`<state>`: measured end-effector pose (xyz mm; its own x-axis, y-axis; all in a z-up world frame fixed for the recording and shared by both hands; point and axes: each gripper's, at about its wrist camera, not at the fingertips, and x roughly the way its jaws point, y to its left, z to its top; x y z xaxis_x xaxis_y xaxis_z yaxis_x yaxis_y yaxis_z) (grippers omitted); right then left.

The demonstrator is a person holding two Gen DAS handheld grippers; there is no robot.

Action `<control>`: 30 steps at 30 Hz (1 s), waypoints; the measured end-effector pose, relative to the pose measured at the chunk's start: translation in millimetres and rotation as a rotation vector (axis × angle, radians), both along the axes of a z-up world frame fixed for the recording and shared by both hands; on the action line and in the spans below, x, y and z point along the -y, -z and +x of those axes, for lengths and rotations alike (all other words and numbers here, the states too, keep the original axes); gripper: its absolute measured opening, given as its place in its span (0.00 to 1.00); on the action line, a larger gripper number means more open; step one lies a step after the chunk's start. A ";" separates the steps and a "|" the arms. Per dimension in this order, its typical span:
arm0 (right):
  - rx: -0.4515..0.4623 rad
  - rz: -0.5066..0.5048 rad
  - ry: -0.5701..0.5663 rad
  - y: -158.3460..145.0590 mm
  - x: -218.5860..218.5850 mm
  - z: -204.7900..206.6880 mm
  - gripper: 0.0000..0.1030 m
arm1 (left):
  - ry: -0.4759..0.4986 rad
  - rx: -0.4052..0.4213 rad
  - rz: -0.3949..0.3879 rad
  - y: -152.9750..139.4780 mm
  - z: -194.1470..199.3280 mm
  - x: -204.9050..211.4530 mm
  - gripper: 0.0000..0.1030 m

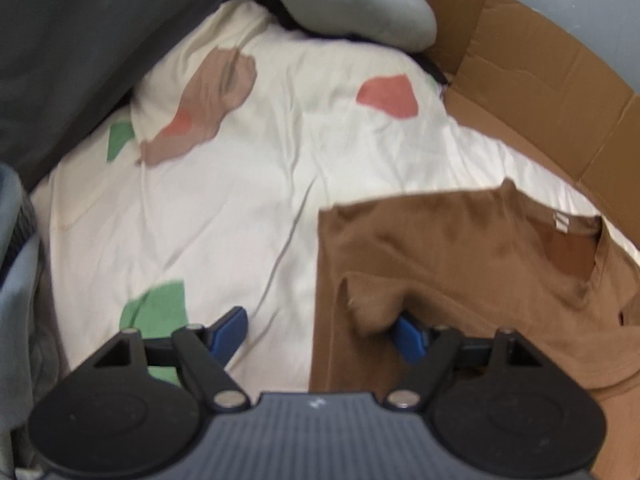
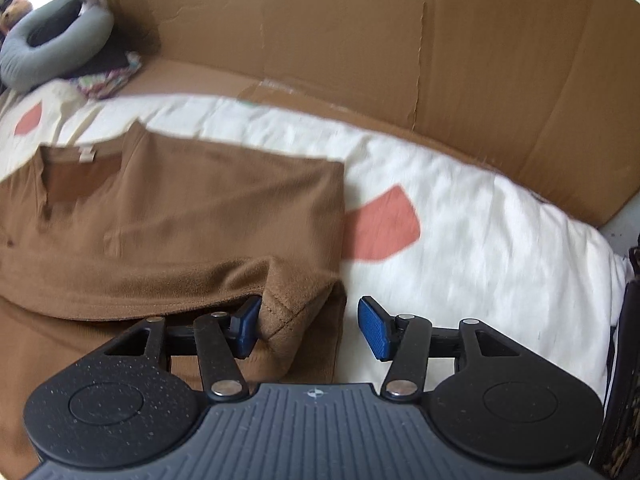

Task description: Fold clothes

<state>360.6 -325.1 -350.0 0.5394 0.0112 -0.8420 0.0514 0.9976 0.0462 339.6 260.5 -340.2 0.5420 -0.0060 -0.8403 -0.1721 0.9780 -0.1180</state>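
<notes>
Brown shirt half-folded on a patterned sheet

Brown knit shirt (image 1: 472, 248) lies on a white sheet (image 1: 248, 208) printed with red, green and tan patches; its collar and label face up, and both sleeves have been turned in over the body. Flattened cardboard (image 2: 360, 40) stands behind the bed; a grey cushion (image 1: 352, 4) sits at the far end. Left gripper (image 1: 320, 334) hangs with its jaws spread wide; its right blue pad is tucked under a folded sleeve edge, the left pad over bare sheet, nothing pinched. Right gripper (image 2: 310, 328) also stands apart; a hemmed sleeve cuff (image 2: 284, 320) sits just beside its left pad, the right pad clear of the cloth.
</notes>
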 end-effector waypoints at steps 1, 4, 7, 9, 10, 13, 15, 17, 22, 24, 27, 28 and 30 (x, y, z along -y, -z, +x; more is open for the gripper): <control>0.005 0.003 0.006 -2.0 1.0 3.1 0.56 | -0.002 0.009 -0.003 -3.3 1.5 0.0 0.77; 0.024 0.010 0.015 -10.4 1.4 8.2 0.56 | 0.004 0.046 -0.006 -15.2 1.8 2.7 0.77; 0.043 0.016 0.023 -18.9 0.9 7.9 0.56 | 0.007 0.075 -0.004 -24.3 -0.8 4.2 0.77; 0.060 0.027 0.033 -25.9 1.8 4.9 0.56 | 0.003 0.083 -0.010 -26.4 -2.8 3.0 0.77; 0.068 0.036 0.038 -29.5 3.2 3.5 0.56 | 0.003 0.081 -0.008 -25.6 -3.9 2.4 0.77; 0.093 0.051 0.049 -39.3 7.5 -4.0 0.56 | 0.002 0.072 0.004 -20.9 -7.2 0.9 0.76; 0.099 0.038 0.050 -41.5 10.0 -9.1 0.56 | 0.002 0.064 0.007 -17.2 -9.4 -0.5 0.74; 0.093 0.027 0.054 -40.4 14.1 -13.9 0.56 | 0.006 0.059 0.010 -13.9 -11.7 -1.6 0.73; 0.061 0.001 0.077 -32.1 28.4 -26.8 0.56 | 0.017 0.038 0.026 -5.4 -13.2 -2.3 0.68; 0.073 0.005 0.097 -34.0 33.6 -33.2 0.56 | 0.019 0.033 0.028 -2.8 -13.2 -2.2 0.68; 0.098 0.011 0.125 -39.1 41.7 -40.3 0.56 | 0.030 0.030 0.030 0.2 -11.7 0.1 0.66; 0.093 0.010 0.125 -39.0 43.5 -41.0 0.56 | 0.036 0.029 0.032 1.3 -10.9 1.3 0.66; 0.064 -0.005 0.112 -34.0 44.3 -41.7 0.56 | 0.048 0.027 0.038 3.2 -8.8 3.3 0.65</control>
<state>318.8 -369.4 -316.0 0.5895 -0.0563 -0.8058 0.1592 0.9861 0.0477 330.8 257.2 -343.4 0.5644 -0.0006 -0.8255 -0.1225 0.9889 -0.0844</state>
